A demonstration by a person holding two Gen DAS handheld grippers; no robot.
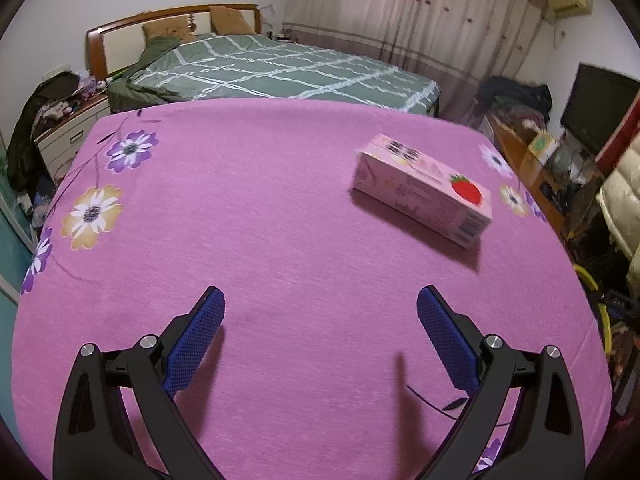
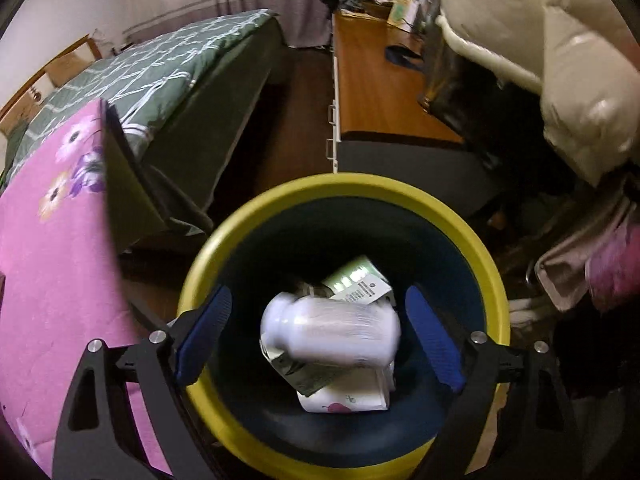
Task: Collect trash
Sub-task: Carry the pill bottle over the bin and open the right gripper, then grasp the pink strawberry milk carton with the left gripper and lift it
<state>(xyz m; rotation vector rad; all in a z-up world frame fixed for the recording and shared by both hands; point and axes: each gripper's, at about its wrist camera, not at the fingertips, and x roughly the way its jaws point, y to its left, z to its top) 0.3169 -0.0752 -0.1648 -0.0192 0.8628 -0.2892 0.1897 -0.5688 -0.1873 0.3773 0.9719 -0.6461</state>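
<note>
A pink carton with a strawberry print (image 1: pixel 424 190) lies on its side on the purple flowered tablecloth (image 1: pixel 260 208), ahead and to the right of my left gripper (image 1: pixel 320 306), which is open and empty above the cloth. My right gripper (image 2: pixel 318 304) is open over a yellow-rimmed dark bin (image 2: pixel 452 216). A white plastic bottle (image 2: pixel 332 330), motion-blurred, is between the blue pads (image 2: pixel 434 344) without touching them, inside the bin's mouth. Cartons and papers (image 2: pixel 358 284) lie at the bin's bottom.
A bed with a green checked cover (image 1: pixel 272 68) stands behind the table. A wooden desk (image 2: pixel 376 80) with clutter and a white puffy coat (image 2: pixel 560 64) are on the right. The table's edge (image 2: pixel 52 240) is left of the bin.
</note>
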